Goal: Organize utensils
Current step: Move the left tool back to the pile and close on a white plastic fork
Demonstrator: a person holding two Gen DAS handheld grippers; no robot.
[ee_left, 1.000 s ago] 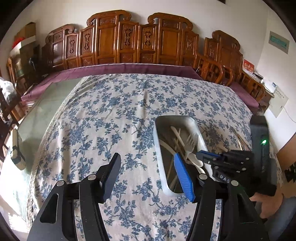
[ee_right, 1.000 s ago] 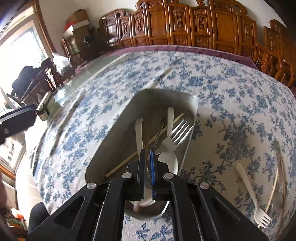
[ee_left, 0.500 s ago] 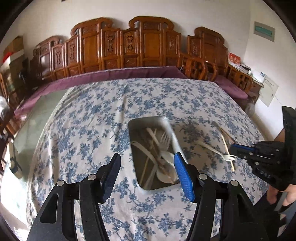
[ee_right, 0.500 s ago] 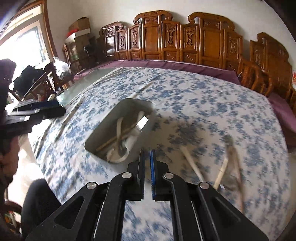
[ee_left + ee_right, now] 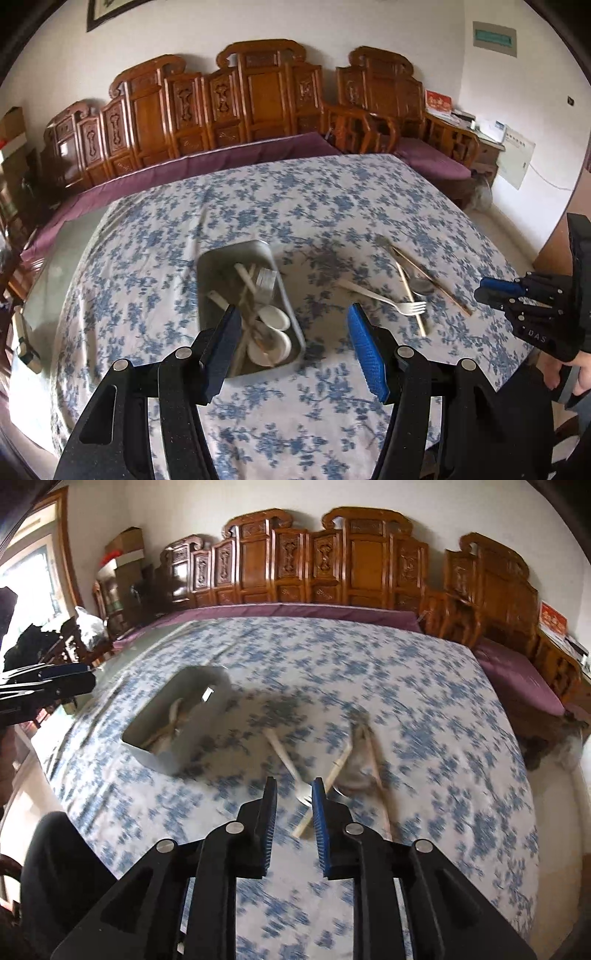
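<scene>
Utensils in tray (image 5: 255,314) now; right gripper (image 5: 293,794), empty, fingers narrowly parted after release, swings over white fork (image 5: 282,755). Left gripper (image 5: 291,328) wide, idle.

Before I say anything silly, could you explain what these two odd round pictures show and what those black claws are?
There is no robot here: a person holds a two-finger gripper in each hand, and a fisheye camera on each looks forward along the fingers, hence the round, bent views.

One picture is from the left gripper, its fingers wide apart and holding nothing. The other is from the right gripper, partly open and also holding nothing; that view is blurred.

Both look down on a table under a blue floral tablecloth. On it sits a metal tray already holding white spoons, a fork and chopsticks. Beside the tray, loose on the cloth, lie a white fork, chopsticks and a metal spoon. The right gripper points toward these.
</scene>
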